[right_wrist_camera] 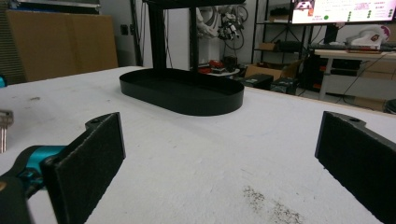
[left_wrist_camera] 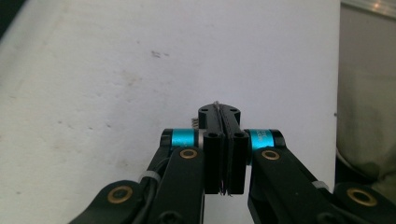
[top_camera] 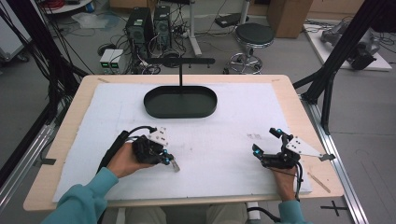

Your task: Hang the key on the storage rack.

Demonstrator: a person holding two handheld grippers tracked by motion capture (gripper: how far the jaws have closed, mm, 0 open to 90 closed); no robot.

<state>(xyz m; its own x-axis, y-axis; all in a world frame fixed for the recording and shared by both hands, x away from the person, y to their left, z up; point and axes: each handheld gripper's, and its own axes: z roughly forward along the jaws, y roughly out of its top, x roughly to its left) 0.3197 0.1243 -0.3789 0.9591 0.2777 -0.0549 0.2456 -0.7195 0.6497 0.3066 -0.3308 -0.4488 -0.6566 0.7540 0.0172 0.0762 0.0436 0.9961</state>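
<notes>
Surface: white foam mat (top_camera: 210, 140) over a wooden table (top_camera: 65, 135), cluttered lab floor behind.
Stand: black oval tray (top_camera: 180, 101) with an upright post and crossbar sits at the far middle of the mat; the right gripper view has it straight ahead (right_wrist_camera: 182, 95).
Left gripper: left gripper (top_camera: 169, 160) has its jaws pressed together on a thin metal piece, seemingly a key (top_camera: 175, 164); in its own view a sliver of metal edge (left_wrist_camera: 217, 103) pokes out between the pads.
Key position: near the front left of the mat, at the jaw tips, well short of the tray; whether it touches the mat I cannot tell.
Right gripper: right gripper (top_camera: 267, 141) rests front right, jaws wide apart, nothing between them (right_wrist_camera: 219, 154).
Risk: the grip seems to catch only a narrow edge, so the key could pivot or slip out during a carry toward the stand.
Cause: a thin flat piece between soft pads, plus any quick swing.
</notes>
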